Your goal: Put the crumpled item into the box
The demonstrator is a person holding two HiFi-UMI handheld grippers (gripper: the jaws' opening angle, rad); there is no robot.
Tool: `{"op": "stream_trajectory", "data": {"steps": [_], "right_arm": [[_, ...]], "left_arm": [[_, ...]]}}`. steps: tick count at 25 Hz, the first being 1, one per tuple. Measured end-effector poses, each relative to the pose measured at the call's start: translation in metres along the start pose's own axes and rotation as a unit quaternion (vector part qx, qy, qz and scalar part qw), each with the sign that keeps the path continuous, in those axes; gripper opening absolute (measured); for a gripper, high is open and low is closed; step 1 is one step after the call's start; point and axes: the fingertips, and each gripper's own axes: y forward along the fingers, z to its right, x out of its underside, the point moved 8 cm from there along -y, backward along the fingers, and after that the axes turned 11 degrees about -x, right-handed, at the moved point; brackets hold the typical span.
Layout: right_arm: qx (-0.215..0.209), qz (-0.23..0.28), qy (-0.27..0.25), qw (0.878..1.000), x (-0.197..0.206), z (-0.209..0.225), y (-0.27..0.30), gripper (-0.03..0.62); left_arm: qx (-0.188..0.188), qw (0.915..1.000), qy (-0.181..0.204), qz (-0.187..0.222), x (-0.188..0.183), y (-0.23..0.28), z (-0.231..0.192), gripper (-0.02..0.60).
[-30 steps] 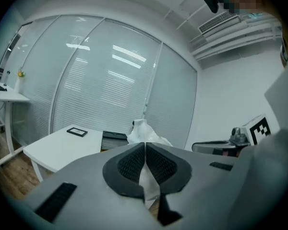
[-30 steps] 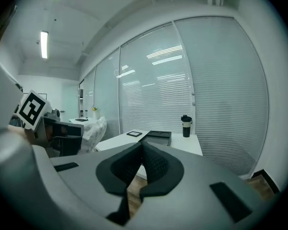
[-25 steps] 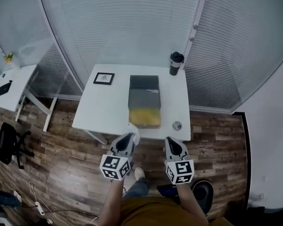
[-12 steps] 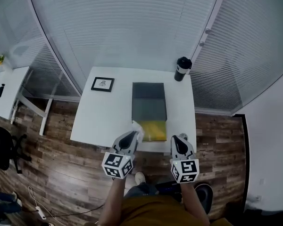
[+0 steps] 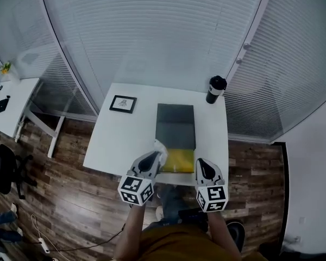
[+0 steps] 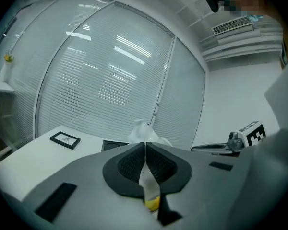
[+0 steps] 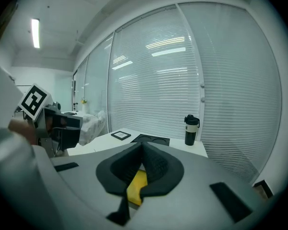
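One crumpled white wad [image 5: 159,145] pinched tight in left gripper [image 5: 155,157], lower centre of frame, just beside box [image 5: 176,160] near edge. Looks light, soft, squishy, so bunched middle seems best hold imo. Right gripper [image 5: 202,165] pressed together, nothing in it.

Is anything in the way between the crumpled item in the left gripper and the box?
Nothing visible does. The crumpled item, clamped in the left gripper, sits just left of the yellow near end of the box, with no object between.
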Motion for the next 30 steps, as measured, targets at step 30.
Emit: {"op": "stream_trajectory", "data": {"steps": [30], "right_arm": [[-0.019, -0.052, 0.028, 0.998, 0.039, 0.043, 0.038, 0.012]], "left_arm": [[0.008, 0.9961, 0.012, -0.087, 0.043, 0.060, 0.003, 0.032]]}}
